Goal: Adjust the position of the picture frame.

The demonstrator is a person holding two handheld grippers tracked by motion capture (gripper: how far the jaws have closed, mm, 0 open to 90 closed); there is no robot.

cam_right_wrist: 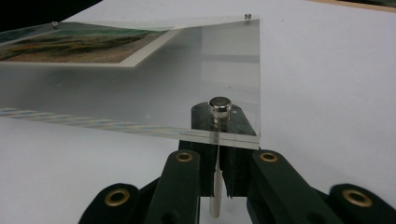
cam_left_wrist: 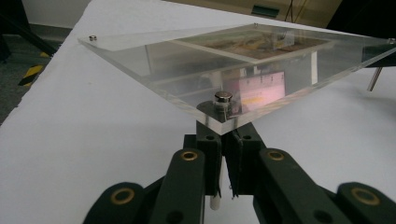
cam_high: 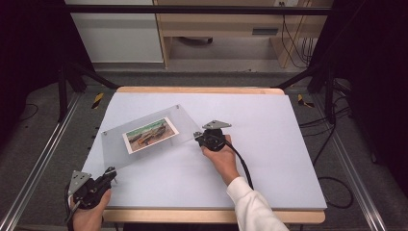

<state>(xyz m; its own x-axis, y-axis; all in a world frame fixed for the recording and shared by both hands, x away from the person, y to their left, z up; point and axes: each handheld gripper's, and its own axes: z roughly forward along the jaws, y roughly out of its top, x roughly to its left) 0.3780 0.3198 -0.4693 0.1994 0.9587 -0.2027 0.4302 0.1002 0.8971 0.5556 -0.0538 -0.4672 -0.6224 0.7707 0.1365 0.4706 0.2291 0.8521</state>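
Both tools, left (cam_high: 111, 172) and right (cam_high: 197, 136), are clamping the frame's (cam_high: 144, 137) corner posts; lifting it level off the desk (cam_high: 269, 159) is calling for matched hands.

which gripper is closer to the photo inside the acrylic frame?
Right. The right gripper grips the frame's corner just right of the photo; the left gripper grips the near-left corner, farther off.

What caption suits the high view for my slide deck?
Two hand-held grippers, left gripper and right gripper, shut on opposite corner posts of a clear acrylic photo frame.
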